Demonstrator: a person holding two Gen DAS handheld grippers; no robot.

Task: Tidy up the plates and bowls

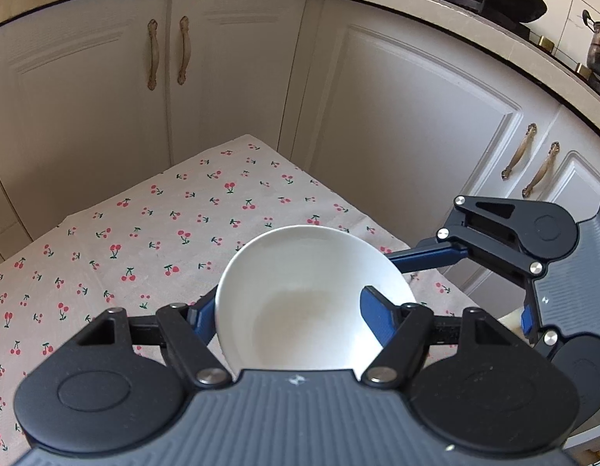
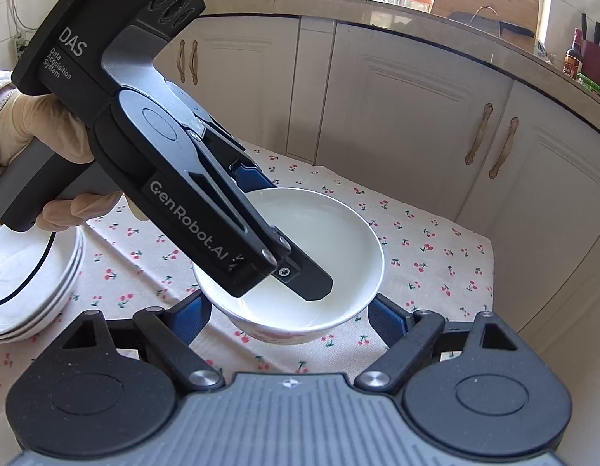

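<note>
Nearest the left wrist camera, the left hand-held gripper (image 1: pixel 288 322) is clamped across the rim wall of a round white ceramic bowl (image 1: pixel 300 295), one blue pad outside the wall on the left and the other inside the hollow on the right. From the right wrist view that bowl (image 2: pixel 331 240) appears to hang clear of the cherry-print cloth on the counter (image 2: pixel 436 256), tilted a little, mouth up and slightly toward the left hand-held gripper that bears it.

Directly behind the bowl, the right hand-held gripper (image 2: pixel 288 314) has its jaws apart, one blue pad on each side of the bowl's near wall, neither visibly pressing. It holds nothing.

A stack of shallow white ceramic plates (image 2: pixel 24 283) sits near the counter's left edge, close under the gloved hand (image 2: pixel 36 132). I judge the bowl's destination to lie off to that side or on bare cloth. Open cloth stretches toward the far corner and right edge; white cabinet doors (image 1: pixel 397 116) stand close beyond, limiting forward room.
</note>
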